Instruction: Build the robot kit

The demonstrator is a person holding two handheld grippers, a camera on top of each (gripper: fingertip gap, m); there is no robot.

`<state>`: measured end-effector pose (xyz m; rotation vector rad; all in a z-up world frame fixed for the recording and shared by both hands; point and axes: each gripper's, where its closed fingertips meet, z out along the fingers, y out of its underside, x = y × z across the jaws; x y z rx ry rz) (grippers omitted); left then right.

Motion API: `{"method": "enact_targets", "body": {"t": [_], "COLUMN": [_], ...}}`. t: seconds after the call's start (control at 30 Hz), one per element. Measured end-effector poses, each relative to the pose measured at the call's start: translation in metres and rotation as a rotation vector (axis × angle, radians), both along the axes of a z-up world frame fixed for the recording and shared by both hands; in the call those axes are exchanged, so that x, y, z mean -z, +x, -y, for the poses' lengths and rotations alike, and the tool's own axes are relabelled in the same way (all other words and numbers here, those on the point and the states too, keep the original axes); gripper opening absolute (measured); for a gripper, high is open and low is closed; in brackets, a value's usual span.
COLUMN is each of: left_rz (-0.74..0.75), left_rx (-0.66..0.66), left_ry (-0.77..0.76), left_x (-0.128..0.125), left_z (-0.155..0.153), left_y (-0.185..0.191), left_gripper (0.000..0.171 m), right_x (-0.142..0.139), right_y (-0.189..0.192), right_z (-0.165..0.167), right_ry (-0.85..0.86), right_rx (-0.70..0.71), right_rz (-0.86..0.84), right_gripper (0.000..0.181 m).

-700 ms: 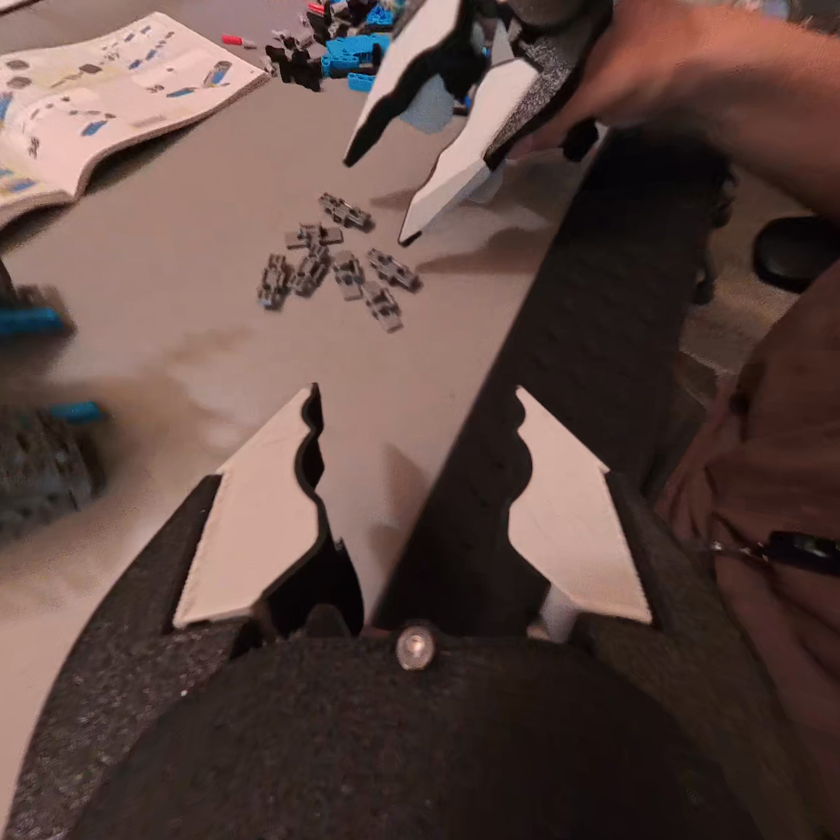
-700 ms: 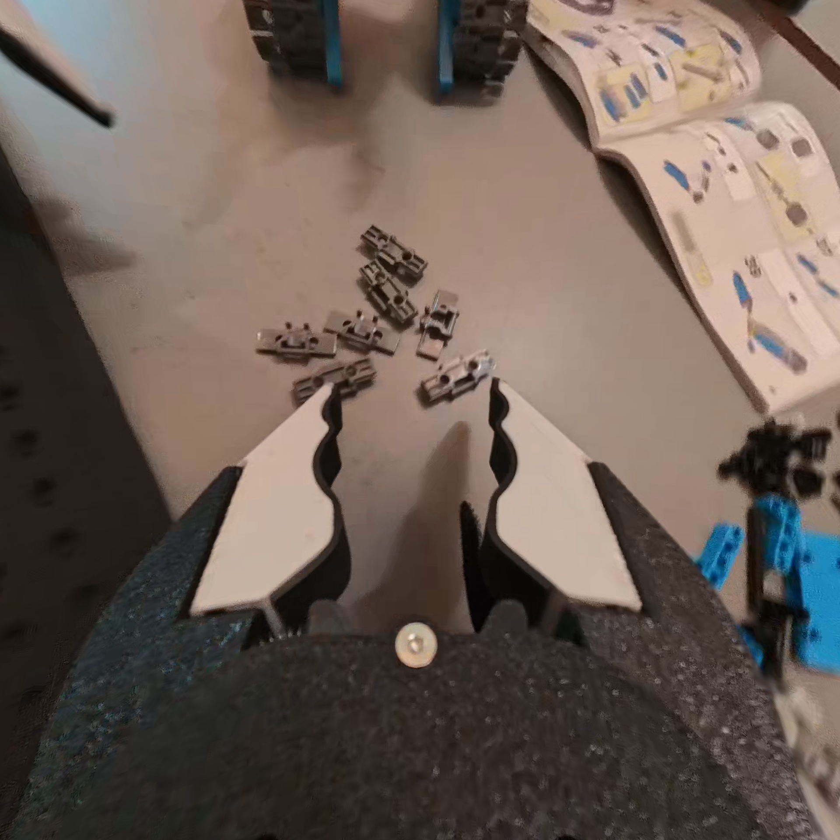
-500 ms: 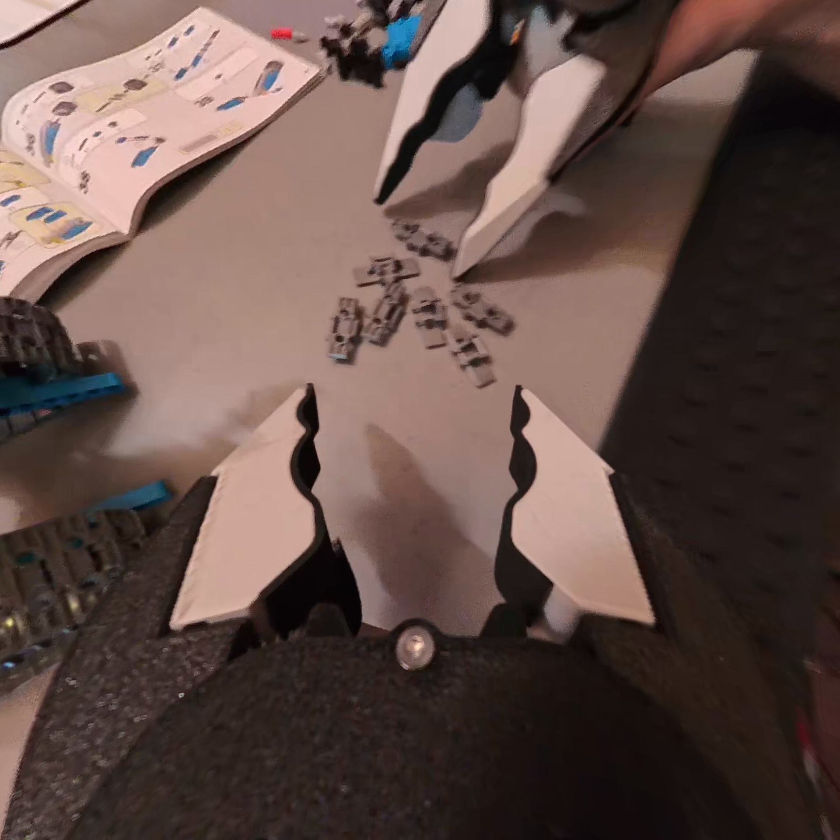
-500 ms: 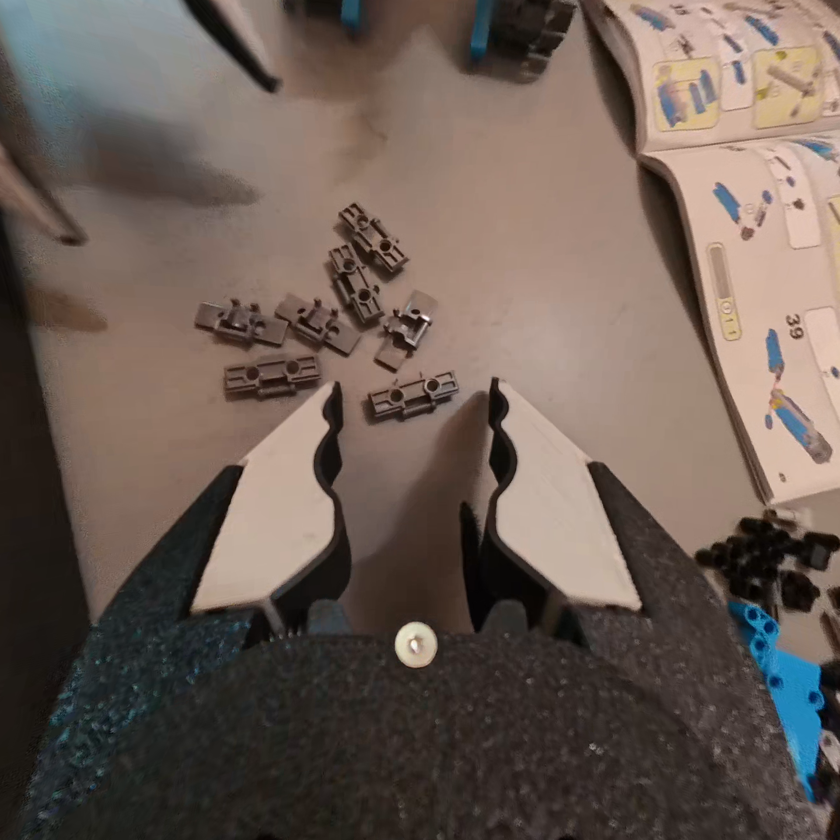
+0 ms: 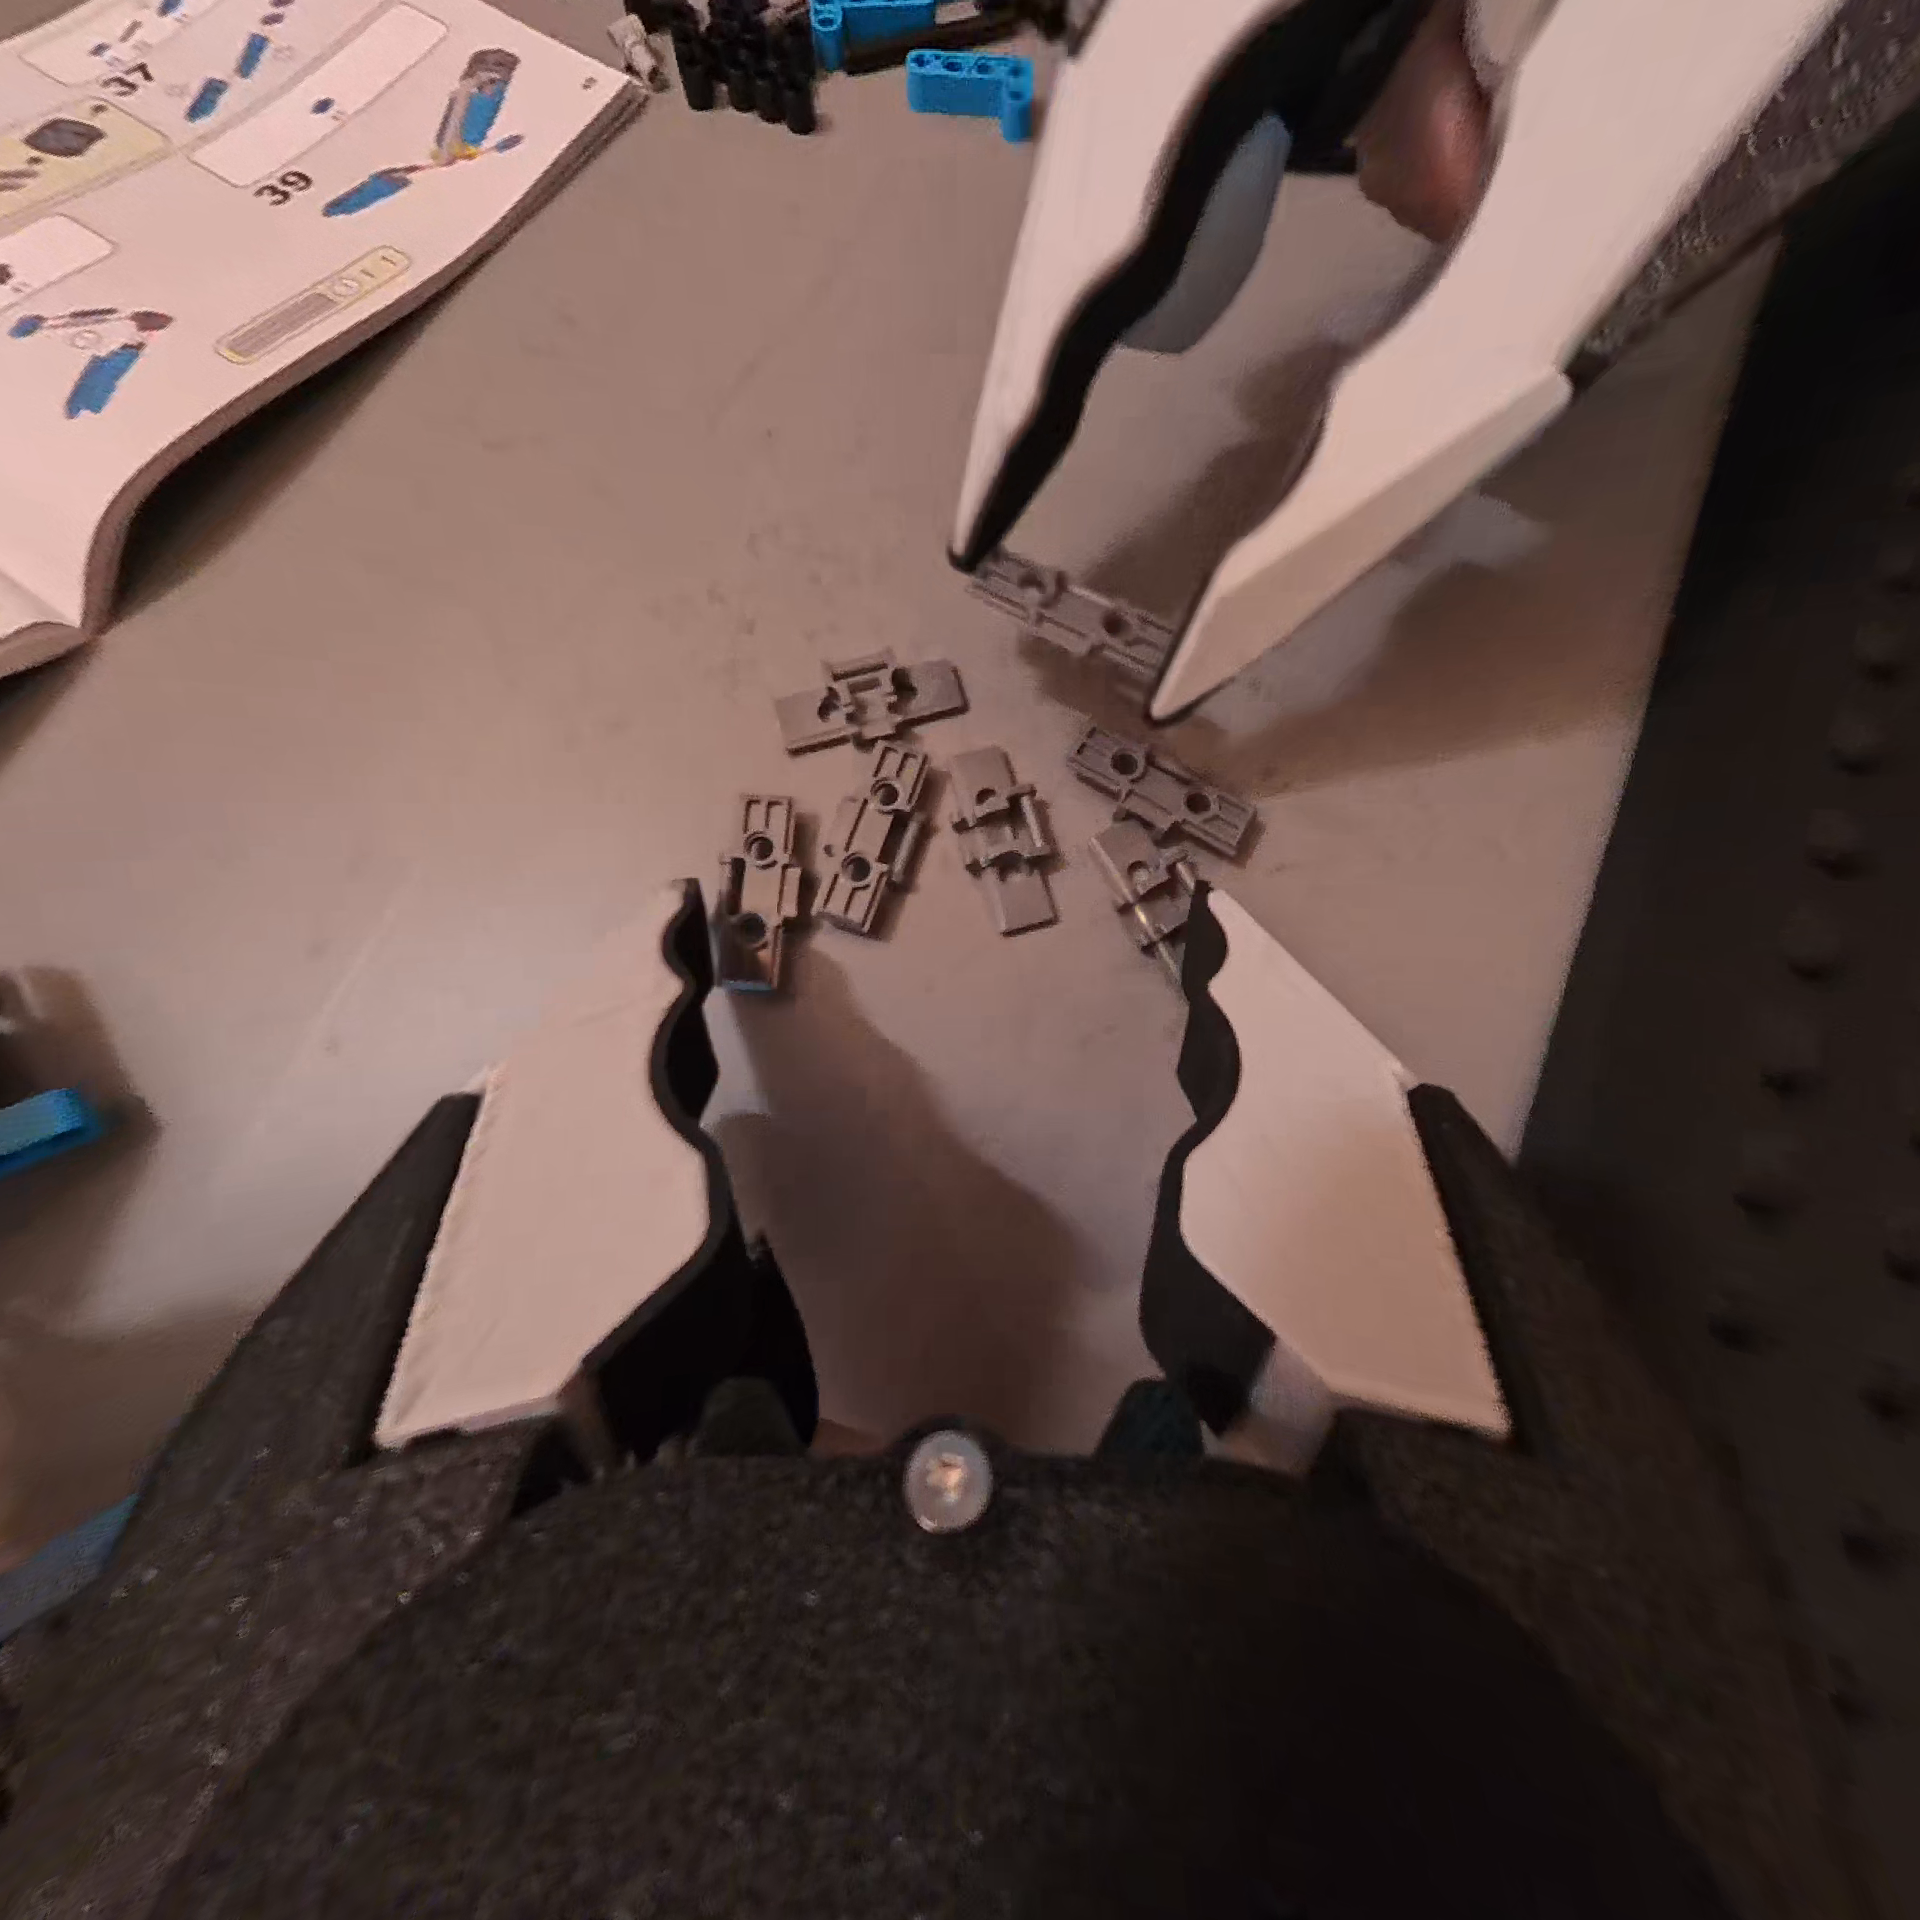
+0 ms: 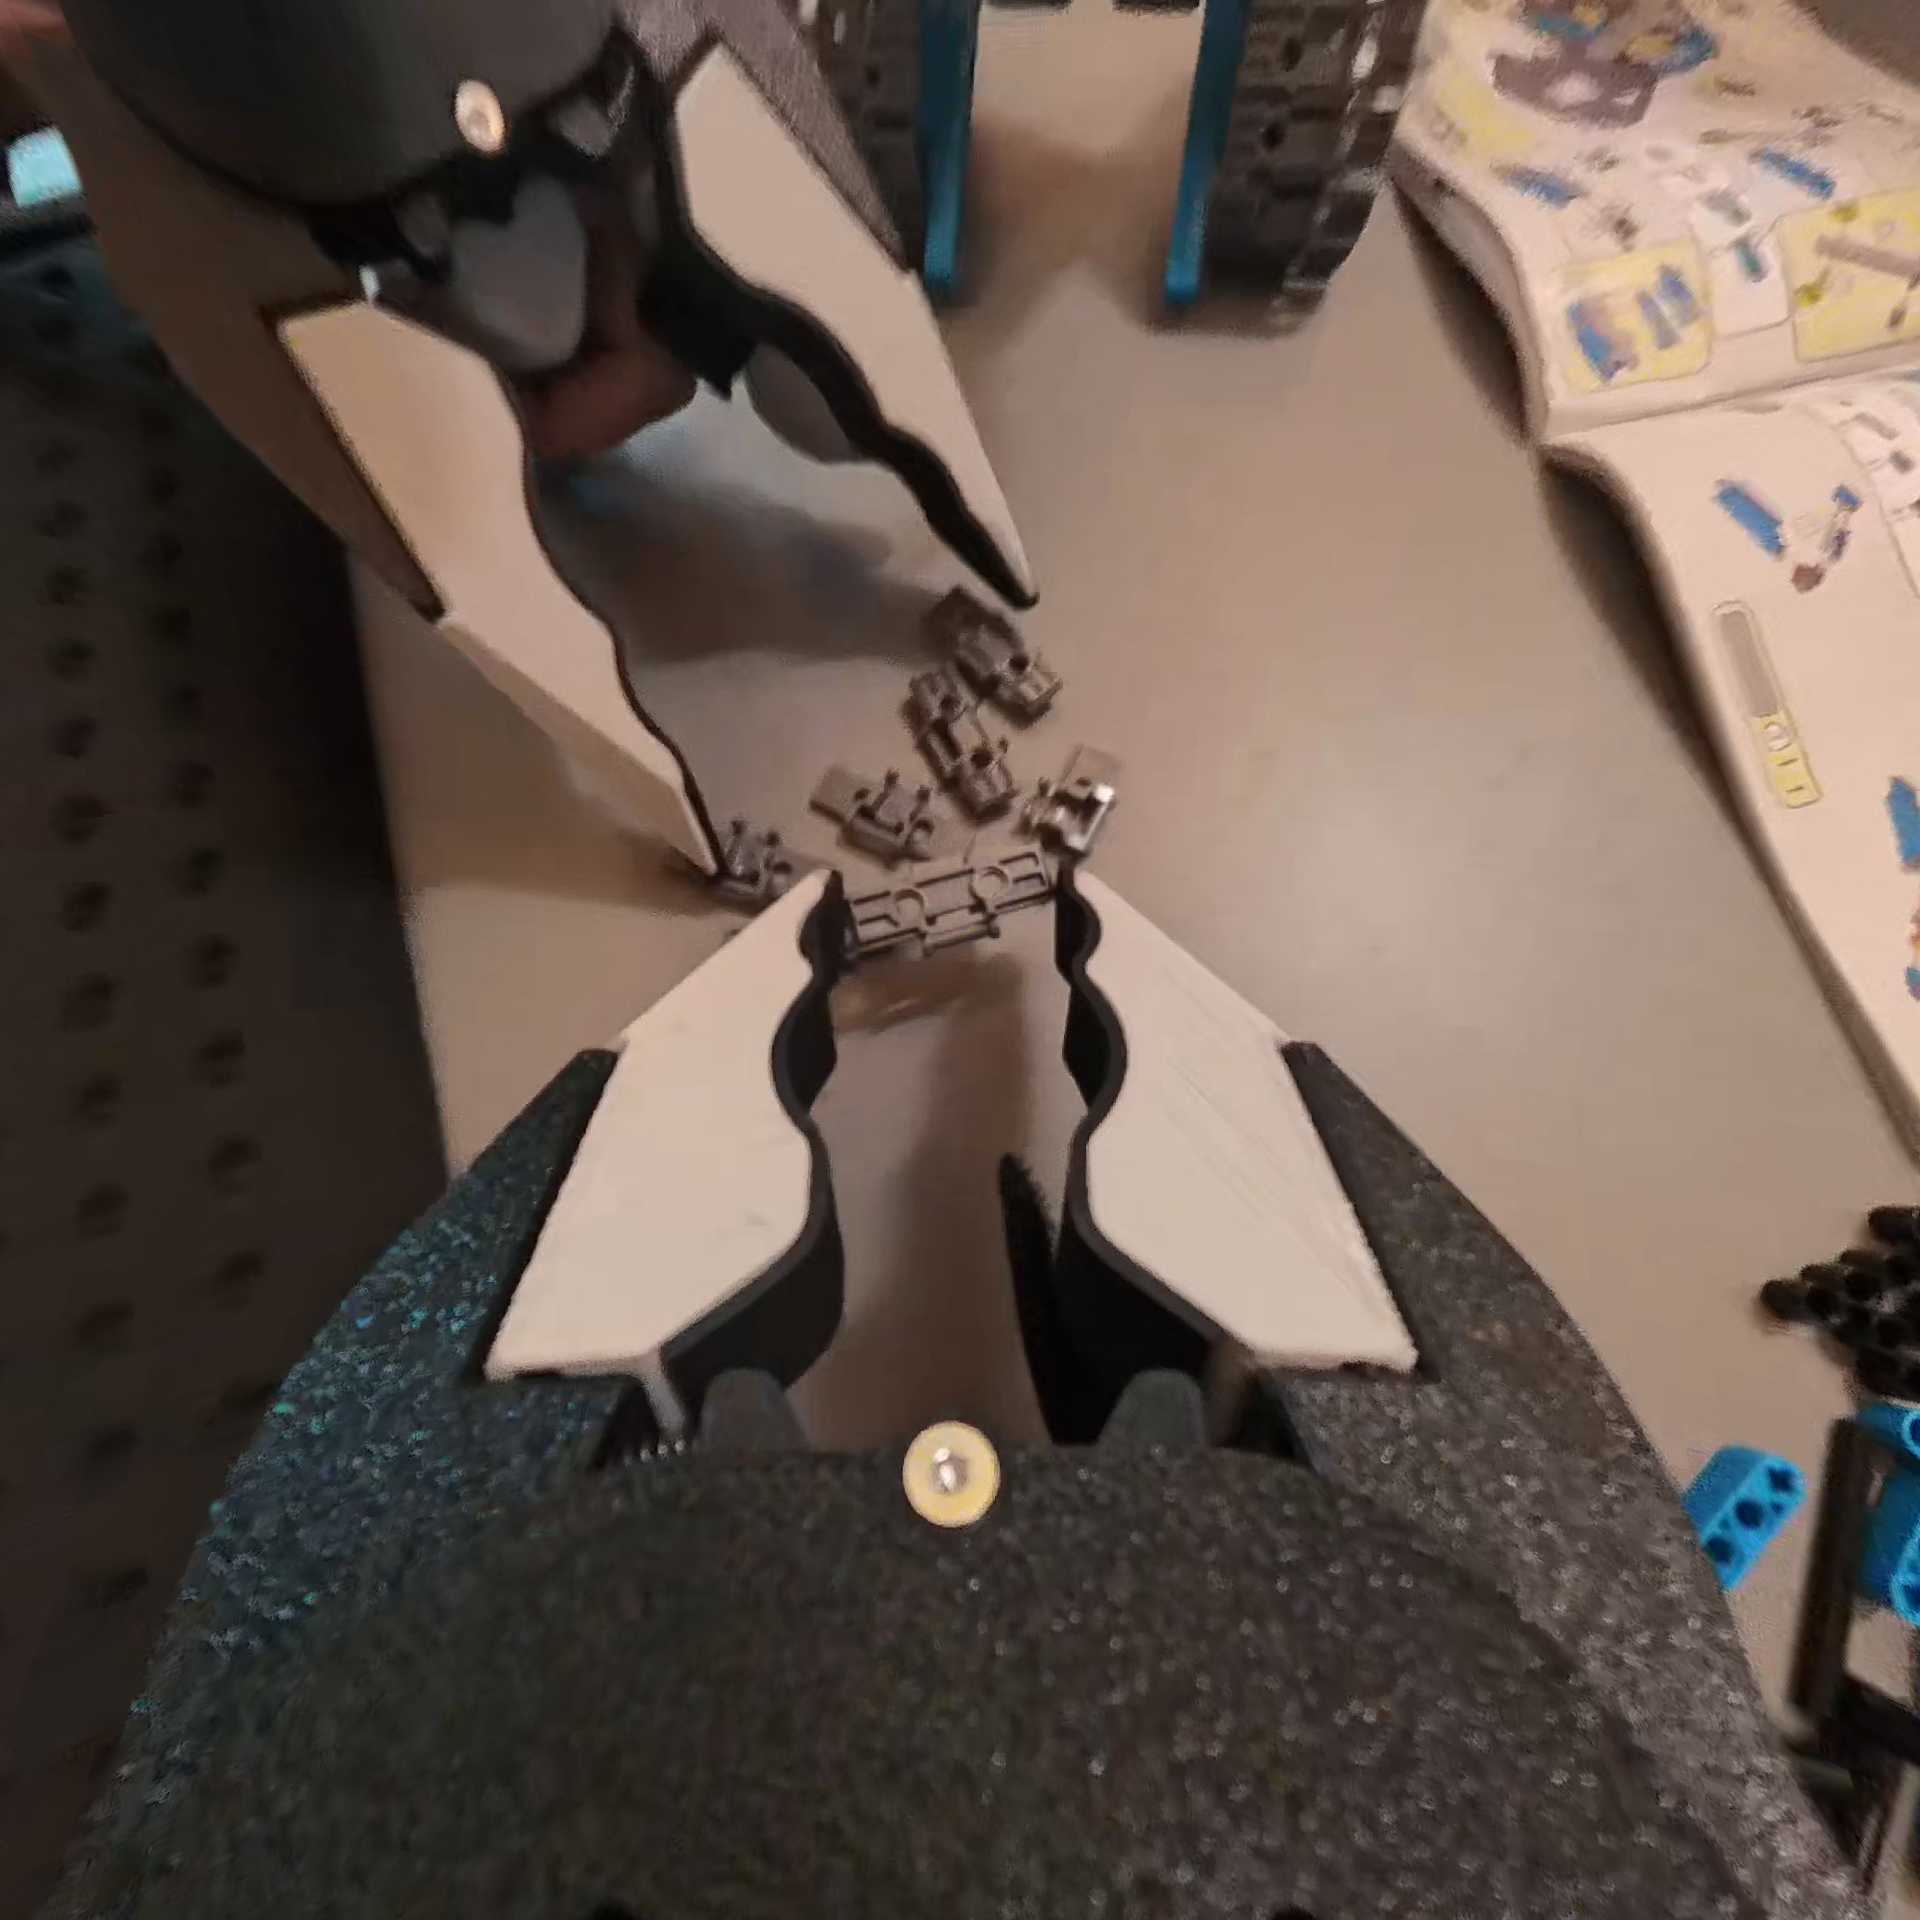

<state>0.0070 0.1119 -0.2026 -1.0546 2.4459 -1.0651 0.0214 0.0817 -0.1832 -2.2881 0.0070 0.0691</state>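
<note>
Several grey track links point(image 5: 883, 831) lie in a loose pile on the grey table point(image 5: 468, 727). My right gripper point(image 6: 945, 888) is shut on one link point(image 6: 940, 904), pinching it end to end at table level. In the left wrist view the right gripper point(image 5: 1060, 639) comes down from the upper right around that link point(image 5: 1081, 618). My left gripper point(image 5: 940, 899) is open and empty, low over the near side of the pile, one tip beside a link point(image 5: 758, 894) and the other beside another link point(image 5: 1143, 883). It shows in the right wrist view point(image 6: 868, 727), opposite my right gripper.
An open instruction booklet point(image 5: 260, 260) lies beyond the pile and shows in the right wrist view point(image 6: 1714, 416). Two tracked assemblies with blue beams point(image 6: 1247, 156) stand behind. Black and blue loose parts point(image 5: 831, 62) lie nearby. A dark perforated mat point(image 5: 1766, 935) borders the table. The gap from one gripper's tips to the other's is roughly 5 cm.
Both grippers have moved in to the link pile from opposite sides. My right gripper's jaws have narrowed onto one link. My left gripper stays wide open.
</note>
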Motion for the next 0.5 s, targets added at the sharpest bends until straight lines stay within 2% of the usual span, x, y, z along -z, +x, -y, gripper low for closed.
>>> {"method": "enact_targets", "body": {"t": [0.2,0.4,0.5], "left_rz": [-0.001,-0.014,-0.038], "left_rx": [-0.03,-0.041,-0.057], "left_ry": [-0.035,-0.045,-0.066], "left_x": [-0.001,-0.001,-0.002], "left_z": [0.004,0.005,0.008], "left_y": [-0.001,-0.003,-0.005], "left_gripper": [0.071,0.051,0.035], "right_x": [0.007,0.023,0.024], "right_y": [-0.028,-0.025,-0.024], "right_z": [0.017,0.007,0.002], "right_ry": [-0.041,-0.079,-0.086], "right_rx": [-0.029,-0.009,0.009], "right_rz": [-0.025,0.005,0.038], "right_gripper": [0.041,0.043,0.054]}}
